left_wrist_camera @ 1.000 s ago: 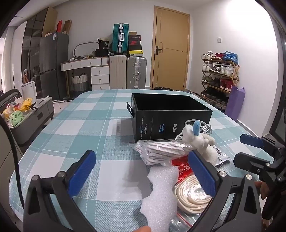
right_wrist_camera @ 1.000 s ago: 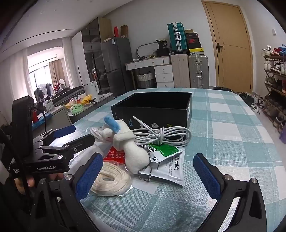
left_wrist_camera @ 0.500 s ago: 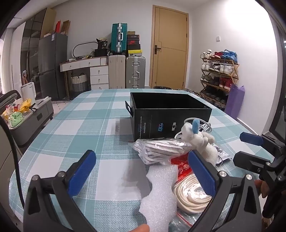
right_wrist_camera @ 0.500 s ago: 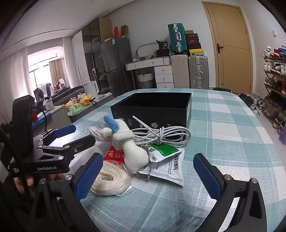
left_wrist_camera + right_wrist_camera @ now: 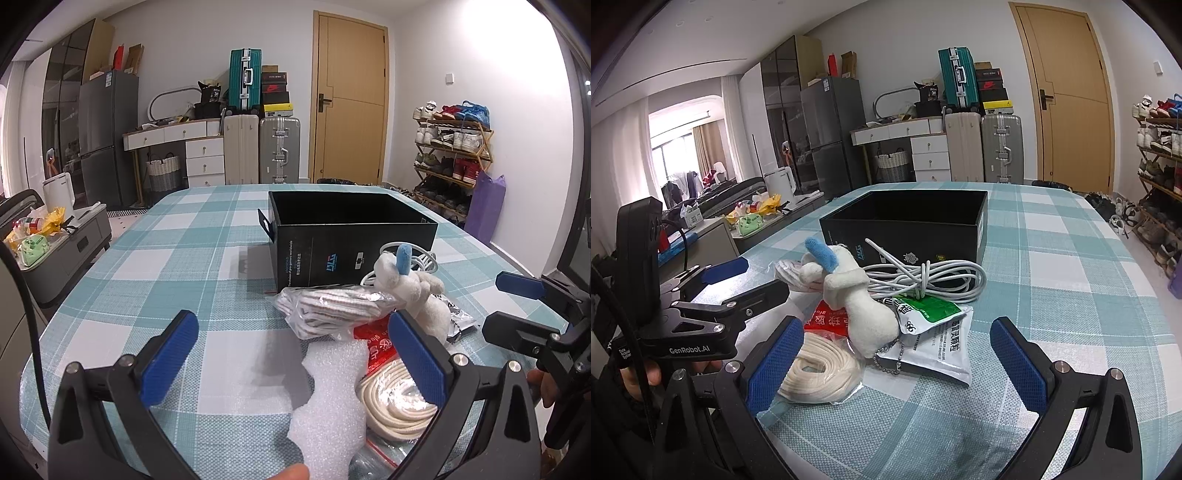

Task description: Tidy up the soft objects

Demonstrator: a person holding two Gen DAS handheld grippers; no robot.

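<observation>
Brightness: room evenly lit, daylight-type; both views well exposed.
Light source: window (image 5: 679, 155) at far left of right wrist view, blown out to white; more light seen on the wall (image 5: 517, 74) at upper right of left wrist view, washed out.
Shadows: soft, short; dark patch cast on the tablecloth (image 5: 184, 266) left of the black box (image 5: 351, 243); grey shadow beside the foam piece (image 5: 332, 398).
Glare: sheen on plastic bag (image 5: 332, 306) and on foil packet (image 5: 945, 339).
Distortion: strong fisheye; door (image 5: 1067, 92) bent, black vignette at corners.
Focus: centre sharp; nearest gripper parts slightly soft; no motion blur noted.
</observation>
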